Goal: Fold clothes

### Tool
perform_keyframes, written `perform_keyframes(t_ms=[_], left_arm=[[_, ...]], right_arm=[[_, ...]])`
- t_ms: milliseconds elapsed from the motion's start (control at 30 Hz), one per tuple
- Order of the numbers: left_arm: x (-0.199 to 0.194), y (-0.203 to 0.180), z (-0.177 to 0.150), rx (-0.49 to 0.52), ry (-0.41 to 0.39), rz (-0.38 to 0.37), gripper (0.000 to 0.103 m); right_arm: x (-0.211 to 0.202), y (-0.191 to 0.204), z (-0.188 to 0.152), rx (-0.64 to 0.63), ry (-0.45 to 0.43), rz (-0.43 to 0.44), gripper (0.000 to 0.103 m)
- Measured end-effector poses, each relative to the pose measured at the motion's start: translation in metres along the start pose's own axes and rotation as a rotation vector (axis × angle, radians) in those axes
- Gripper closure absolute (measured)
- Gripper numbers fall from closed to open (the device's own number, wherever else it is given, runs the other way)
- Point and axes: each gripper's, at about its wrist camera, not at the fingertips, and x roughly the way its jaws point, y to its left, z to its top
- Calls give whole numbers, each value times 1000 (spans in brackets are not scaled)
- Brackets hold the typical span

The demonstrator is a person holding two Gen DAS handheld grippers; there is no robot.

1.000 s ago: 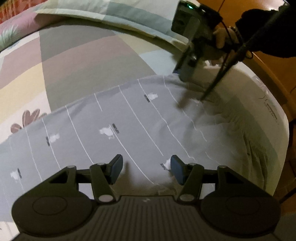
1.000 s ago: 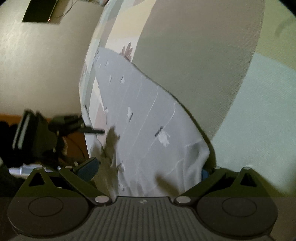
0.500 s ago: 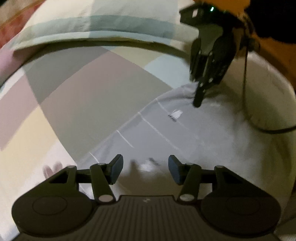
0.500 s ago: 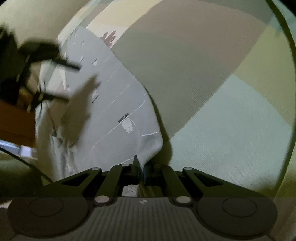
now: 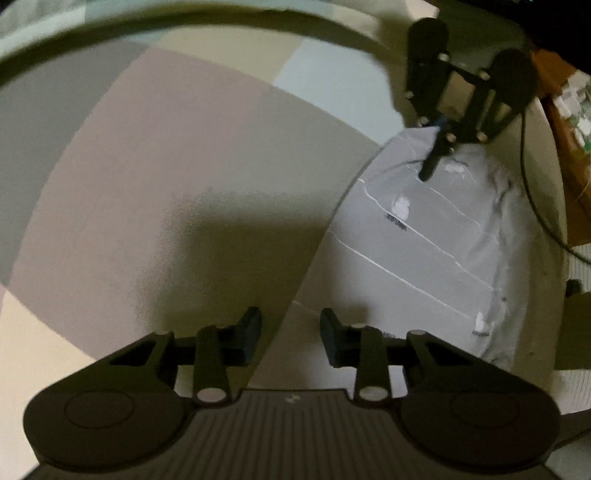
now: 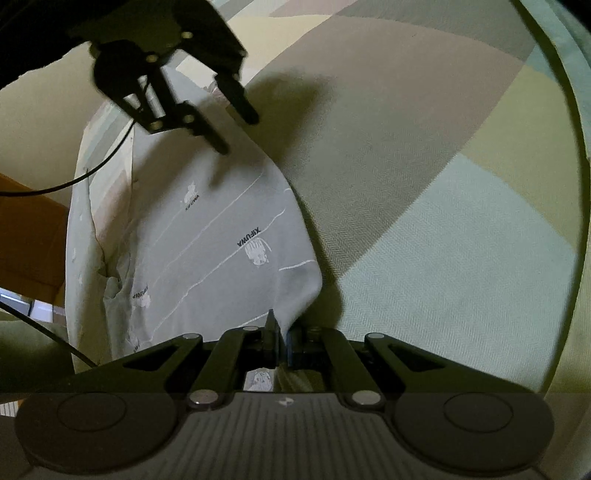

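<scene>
A: So, what is the biggest thing here?

B: The bed (image 5: 155, 155). Its cover is a patchwork of broad blocks in mauve, grey, cream and pale green, and it fills most of both views. In the left wrist view a pillow edge (image 5: 44, 26) curves along the top at 11 o'clock, and orange-brown wood (image 5: 569, 155) shows past the bed's side at 3 o'clock. The light is dim and the left view is a bit blurred.

A: And the garment?

B: The grey garment (image 6: 207, 236), with thin white stripes and small white prints, lies along the bed's edge. In the right wrist view it runs from 11 o'clock down to the bottom centre.

A: The right gripper?

B: The right gripper (image 6: 281, 345) is clenched on a corner of the garment, and the cloth rises into the pinched pads.

A: The left one?

B: The left gripper (image 5: 290, 334) has just been closing, but a gap remains. The garment's edge runs between its fingers (image 5: 251, 328); the pads do not press on it. The rest of the garment spreads away toward 2 o'clock, where the right gripper pinches the far corner.
</scene>
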Motion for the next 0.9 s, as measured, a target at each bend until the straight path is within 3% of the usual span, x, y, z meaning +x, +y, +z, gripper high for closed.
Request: perform_keyframes(t_ms=[133, 300, 433, 567, 667, 767, 900], left_arm=[[8, 4, 17, 5, 21, -75, 70], [19, -11, 35, 89, 48, -88, 70], [25, -27, 43, 164, 70, -87, 70], [33, -36, 48, 203, 113, -138, 70], [37, -24, 48, 162, 142, -200, 72], [40, -7, 41, 96, 199, -238, 82], [49, 6, 11, 43, 350, -262, 86]], right_arm=[[-1, -2, -2, 4, -16, 6, 101], [-3, 3, -4, -32, -26, -14, 101], [-3, 20, -5, -126, -22, -88, 101], [0, 36, -5, -222, 0, -157, 101], [0, 38, -5, -242, 7, -170, 101], [-1, 36, -7, -235, -8, -165, 100], [-1, 36, -12, -225, -38, -162, 100]])
